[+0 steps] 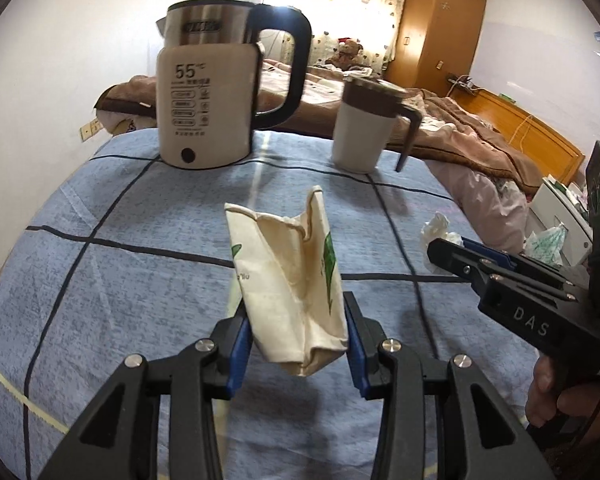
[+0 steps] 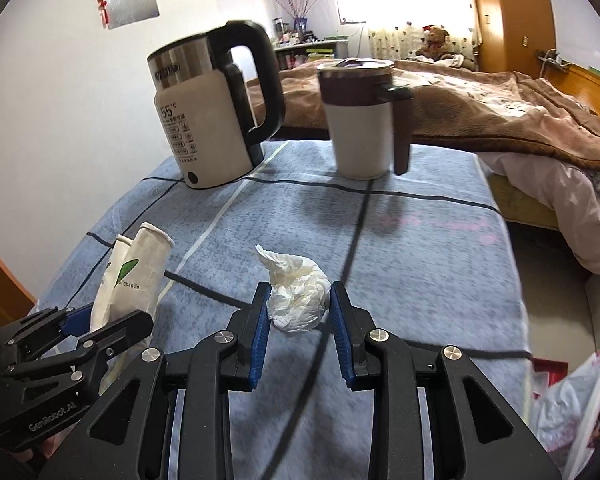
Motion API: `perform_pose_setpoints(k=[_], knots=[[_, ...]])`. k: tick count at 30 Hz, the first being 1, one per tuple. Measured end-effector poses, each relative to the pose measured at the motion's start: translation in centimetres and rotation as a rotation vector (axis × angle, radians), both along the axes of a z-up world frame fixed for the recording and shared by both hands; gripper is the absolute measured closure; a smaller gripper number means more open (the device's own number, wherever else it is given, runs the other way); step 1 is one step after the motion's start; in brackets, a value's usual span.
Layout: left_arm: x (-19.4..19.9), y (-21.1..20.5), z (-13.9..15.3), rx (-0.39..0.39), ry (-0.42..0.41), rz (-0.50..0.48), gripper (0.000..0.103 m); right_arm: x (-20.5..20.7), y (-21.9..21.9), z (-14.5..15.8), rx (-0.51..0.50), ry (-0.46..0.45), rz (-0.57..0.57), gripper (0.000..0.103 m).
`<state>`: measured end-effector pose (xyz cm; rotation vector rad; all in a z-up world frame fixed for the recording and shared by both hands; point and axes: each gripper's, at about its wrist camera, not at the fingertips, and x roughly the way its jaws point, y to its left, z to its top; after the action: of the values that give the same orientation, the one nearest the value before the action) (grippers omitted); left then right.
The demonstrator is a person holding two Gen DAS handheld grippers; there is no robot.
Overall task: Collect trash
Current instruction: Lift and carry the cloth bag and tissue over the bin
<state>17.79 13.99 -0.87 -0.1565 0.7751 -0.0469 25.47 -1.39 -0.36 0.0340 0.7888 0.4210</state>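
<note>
The crushed paper cup sits squeezed between the blue pads of the left tool, its base down by the pads and its torn mouth running up and away along the fingers, so its long axis lies roughly in line with the tool. It looks lifted clear of the counter, though the gap below is hard to judge. Just to the right, the tissue is a crumpled wad pinched between the pads of the right tool, bulging forward past the tips. Both tools are clenched on their pieces, side by side and near each other, both tilted down over the blue checked cloth. Ahead of them, well apart, stand the kettle to the left and the mug to the right, with the bed beyond. A white bag shows low off the right tool's right side, past the counter's edge; if that is the bin, the right tool is nearer and both loads would swing rightward.
</note>
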Motion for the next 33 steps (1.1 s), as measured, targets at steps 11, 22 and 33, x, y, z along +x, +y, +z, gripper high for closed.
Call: perform_pose_setpoints(k=[11, 22, 33], knots=[[-1.9, -4.6, 2.1, 0.006, -0.049, -0.088, 0.060, -4.0, -5.3, 1.5, 0.024, -0.033, -0.083, 0.073], [-3.3, -10.2, 3.7, -0.001, -0.080, -0.199, 0.060, -7.6, -11.1, 2.8, 0.032, -0.056, -0.176, 0.073], [-3.9, -18.0, 4.1, -0.002, -0.089, -0.350, 0.060, -11.1, -18.5, 3.3, 0.006, -0.072, -0.329, 0.073]])
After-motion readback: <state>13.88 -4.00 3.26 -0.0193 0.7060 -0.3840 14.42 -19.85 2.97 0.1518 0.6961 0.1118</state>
